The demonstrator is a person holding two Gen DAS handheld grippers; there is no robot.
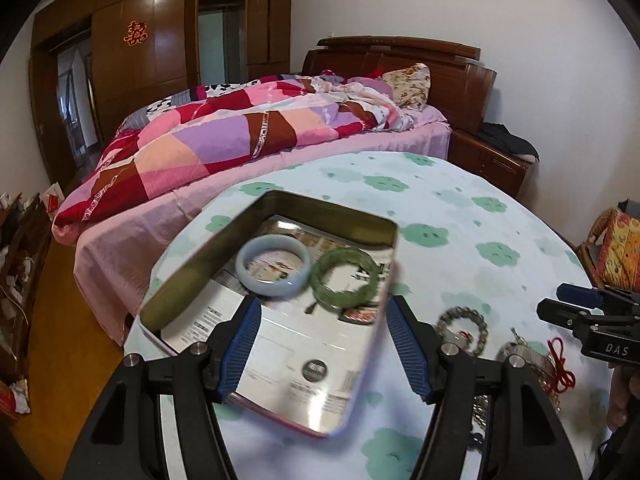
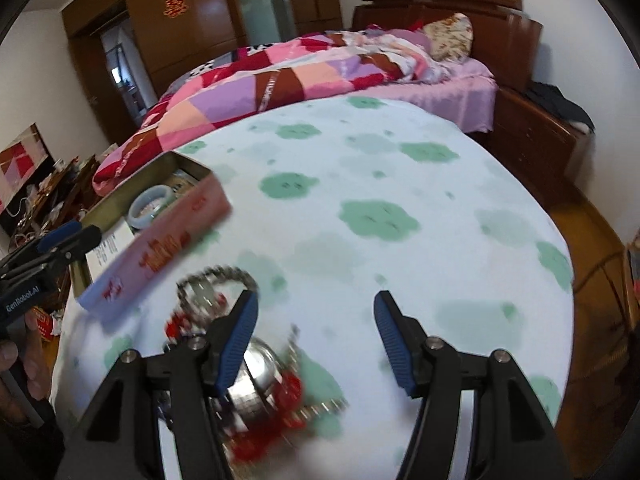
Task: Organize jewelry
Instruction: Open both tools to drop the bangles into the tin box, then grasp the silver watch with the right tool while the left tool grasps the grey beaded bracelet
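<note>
While jaws gape, bangles (image 1: 274, 270) lie in tin (image 1: 192, 256).

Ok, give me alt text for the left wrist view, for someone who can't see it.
An open tin box on a cloud-print tablecloth holds a pale bangle and a green bangle, seen past the open left claw. More jewelry lies right of the box; a bed stands behind.

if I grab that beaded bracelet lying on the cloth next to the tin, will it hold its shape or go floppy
Probably floppy: the beaded bracelet looks like separate beads on a string, so it would likely sag when lifted from one side. The beads look rounded, so the pads may slip. Lying flat on the soft cloth, it seems unlikely to roll.
</note>
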